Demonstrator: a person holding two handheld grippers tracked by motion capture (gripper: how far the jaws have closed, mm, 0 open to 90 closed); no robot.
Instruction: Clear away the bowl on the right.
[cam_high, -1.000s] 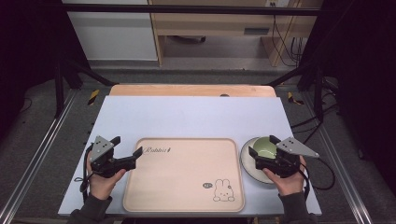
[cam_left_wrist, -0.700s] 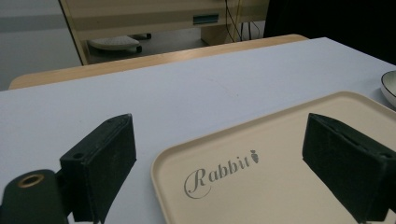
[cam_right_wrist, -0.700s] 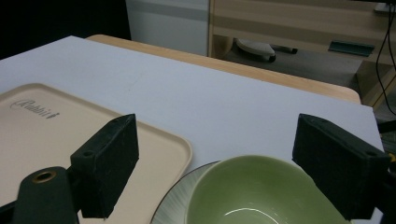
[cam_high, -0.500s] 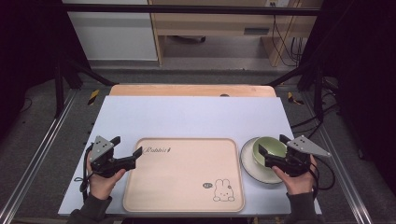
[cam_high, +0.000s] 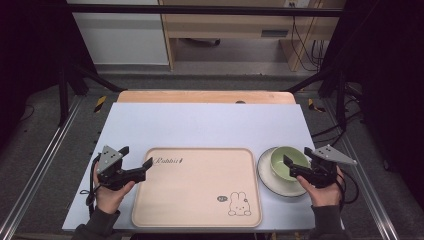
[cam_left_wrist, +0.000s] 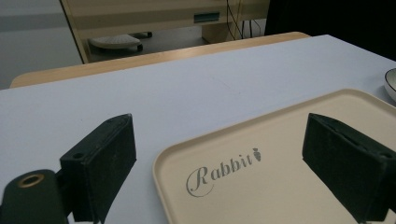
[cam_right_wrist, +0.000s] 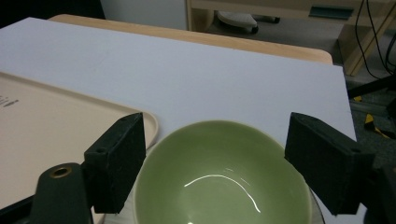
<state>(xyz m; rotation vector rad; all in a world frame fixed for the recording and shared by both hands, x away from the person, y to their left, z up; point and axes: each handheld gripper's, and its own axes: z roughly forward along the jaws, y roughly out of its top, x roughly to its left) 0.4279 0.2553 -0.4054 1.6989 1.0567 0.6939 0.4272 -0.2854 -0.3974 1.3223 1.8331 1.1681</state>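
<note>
Glazed green bowl (cam_right_wrist: 219, 175), lower middle of frame, looks slick and breakable, so my right gripper (cam_right_wrist: 224, 163), jaws apart and just closing around it, should pinch its rim.

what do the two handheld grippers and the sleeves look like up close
Both the left gripper and the right gripper are black, each topped by a grey three-cornered plate with small dark holes. Each has two blocky matte black jaws, with a brass-coloured ring at the base. A black cable trails from each. The person's sleeves are dark grey.
</note>
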